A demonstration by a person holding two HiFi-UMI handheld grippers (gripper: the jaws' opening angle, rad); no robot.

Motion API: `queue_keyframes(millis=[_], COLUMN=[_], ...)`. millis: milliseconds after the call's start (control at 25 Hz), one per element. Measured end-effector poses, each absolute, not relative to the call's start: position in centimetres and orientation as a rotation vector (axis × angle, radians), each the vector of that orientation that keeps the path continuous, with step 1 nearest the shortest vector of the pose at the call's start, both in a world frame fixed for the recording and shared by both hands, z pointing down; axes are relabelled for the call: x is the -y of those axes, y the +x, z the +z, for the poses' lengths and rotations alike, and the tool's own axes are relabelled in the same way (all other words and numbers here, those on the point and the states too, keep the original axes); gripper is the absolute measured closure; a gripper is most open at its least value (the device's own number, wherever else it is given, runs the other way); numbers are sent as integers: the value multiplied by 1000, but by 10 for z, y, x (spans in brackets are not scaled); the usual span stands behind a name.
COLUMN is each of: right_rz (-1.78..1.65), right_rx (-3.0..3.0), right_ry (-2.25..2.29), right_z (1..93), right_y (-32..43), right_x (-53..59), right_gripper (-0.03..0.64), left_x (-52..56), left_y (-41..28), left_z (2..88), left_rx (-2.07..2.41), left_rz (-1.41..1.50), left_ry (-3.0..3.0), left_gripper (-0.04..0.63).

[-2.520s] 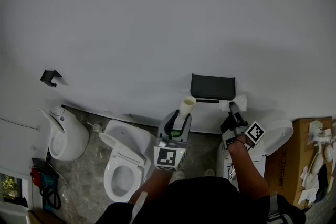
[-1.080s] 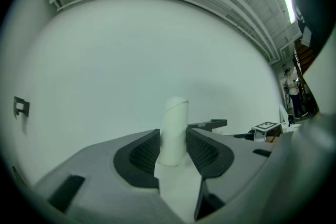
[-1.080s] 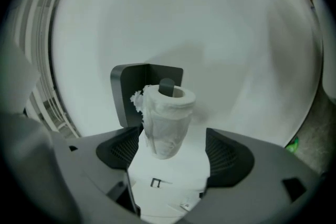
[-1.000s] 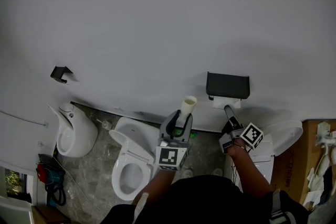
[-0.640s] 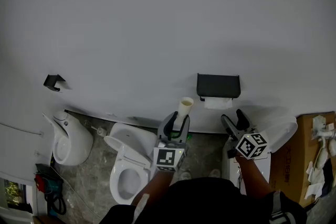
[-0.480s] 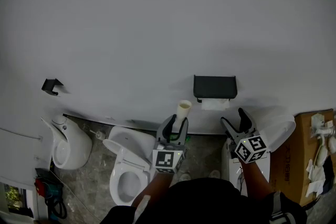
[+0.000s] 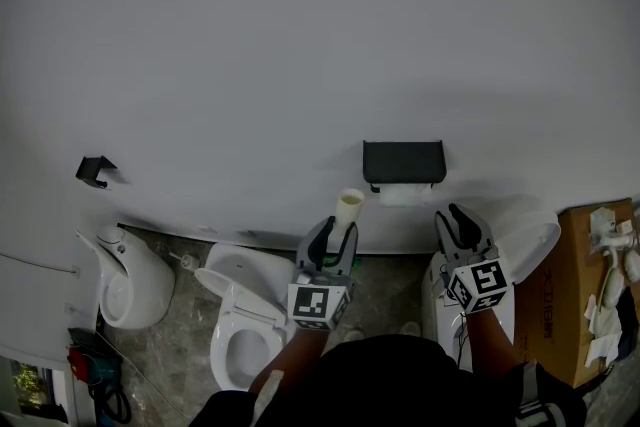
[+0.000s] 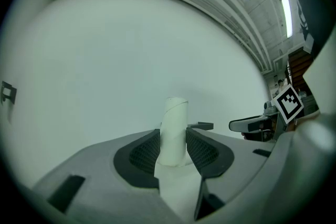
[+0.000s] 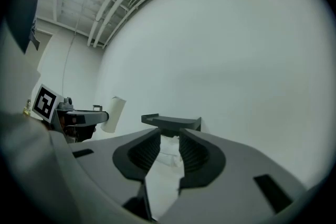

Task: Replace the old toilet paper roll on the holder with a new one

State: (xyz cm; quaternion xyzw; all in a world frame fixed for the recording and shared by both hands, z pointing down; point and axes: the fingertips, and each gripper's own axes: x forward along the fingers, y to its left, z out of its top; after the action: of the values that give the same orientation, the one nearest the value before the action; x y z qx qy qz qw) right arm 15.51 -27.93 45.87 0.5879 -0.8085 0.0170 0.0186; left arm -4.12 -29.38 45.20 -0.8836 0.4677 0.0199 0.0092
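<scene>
The empty cardboard tube (image 8: 174,131), the old roll's core, stood upright in my left claw (image 7: 333,240), whose pads were clamped on its lower part, out in front of the wall and to the left of the holder (image 7: 403,160). White paper (image 7: 405,196) hung just under the holder's dark cover.

My right claw (image 7: 462,225) sat lower and to the right of the holder, apart from it. Its jaws had just been closing to a narrow gap with nothing between them; the paper showed only beyond that gap.

Risks, as I judged them:
- The tube was gripped low with most of its length above the pads, so a tilt of my hand could lever it loose, and it would likely fall toward the toilet (image 7: 240,315) below.
- A harder squeeze could crush the thin cardboard.
- If the new roll was not fully seated, it could drop once left alone.

Hard to make out: the cover hid the spindle and most of the roll, so I could not tell how the roll sat or how full it was. Both of my arms were cut off at the head view's lower edge.
</scene>
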Motion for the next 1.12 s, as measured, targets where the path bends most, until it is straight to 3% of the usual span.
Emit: queue_keyframes(millis=[120,160,1120], right_rz=[-16,-41,-210], right_rx=[2462,2447,2404], right_ry=[1875,1878,1839], right_z=[450,448,421], right_y=[160,161,147], right_x=[277,276,271], right_gripper=[609,614,615], left_x=[293,293,289], left_y=[-40,-40,-38], left_z=[448,448,435], left_rx=[-1445,-1445,-1415], left_rz=[74,77,117], left_ry=[-2764,-2766,-2786], left_gripper=[442,442,442])
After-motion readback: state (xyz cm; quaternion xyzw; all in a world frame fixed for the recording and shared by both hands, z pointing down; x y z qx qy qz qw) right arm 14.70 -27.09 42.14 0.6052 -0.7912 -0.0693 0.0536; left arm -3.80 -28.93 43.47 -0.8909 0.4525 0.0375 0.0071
